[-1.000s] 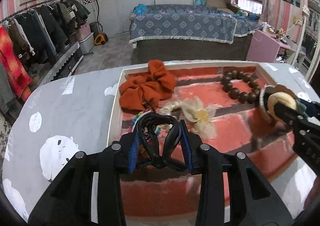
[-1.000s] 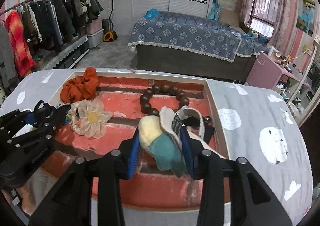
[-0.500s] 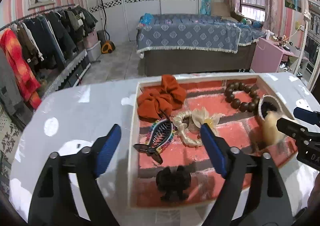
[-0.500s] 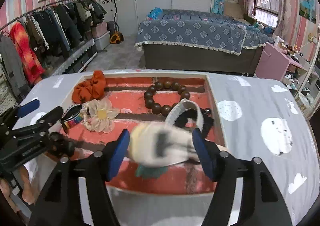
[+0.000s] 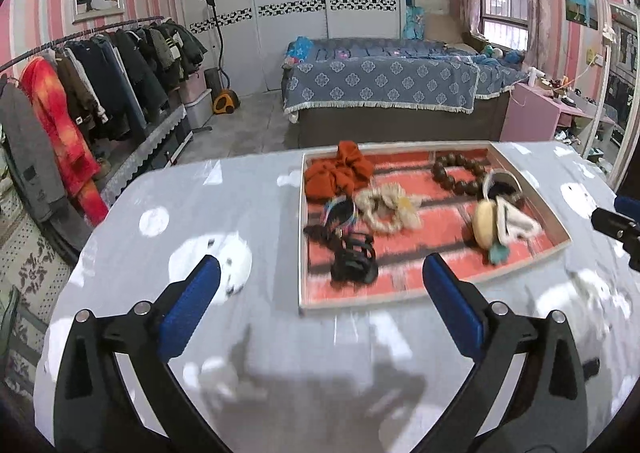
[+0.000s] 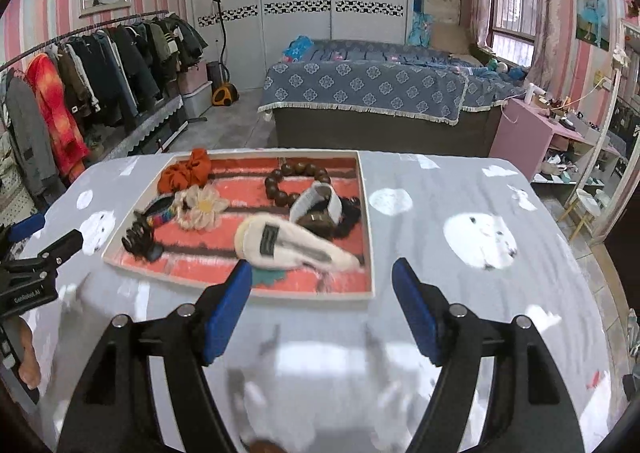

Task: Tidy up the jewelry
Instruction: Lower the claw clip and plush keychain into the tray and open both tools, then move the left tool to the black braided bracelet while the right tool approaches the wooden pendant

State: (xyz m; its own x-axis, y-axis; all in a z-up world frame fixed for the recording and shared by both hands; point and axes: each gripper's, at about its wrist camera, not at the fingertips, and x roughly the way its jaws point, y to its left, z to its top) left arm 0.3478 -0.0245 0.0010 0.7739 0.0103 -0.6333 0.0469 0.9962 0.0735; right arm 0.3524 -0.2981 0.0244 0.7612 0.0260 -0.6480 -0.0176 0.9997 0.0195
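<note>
A white-rimmed tray (image 5: 301, 253) with a red brick-pattern lining (image 6: 280, 281) sits on the grey table. In it lie an orange scrunchie (image 5: 338, 173), a cream flower hair tie (image 5: 390, 205), a dark bead bracelet (image 5: 460, 173), a black claw clip (image 5: 354, 259), a rainbow-edged clip (image 5: 340, 213) and a fluffy white clip (image 6: 292, 245) with a teal leaf (image 5: 498, 253). My left gripper (image 5: 320, 297) is open and empty, near the tray's front-left corner. My right gripper (image 6: 322, 305) is open and empty, just in front of the tray.
The grey tablecloth (image 6: 480, 237) has white cloud prints. A clothes rack (image 5: 80, 93) stands at the left, a bed (image 5: 380, 85) behind the table, a pink desk (image 6: 536, 133) at the right. The left gripper shows at the left edge of the right wrist view (image 6: 32, 269).
Both grippers opened and drew back from the tray. The left let go of the black claw clip and the right let go of the fluffy white clip; both now lie in the tray.
</note>
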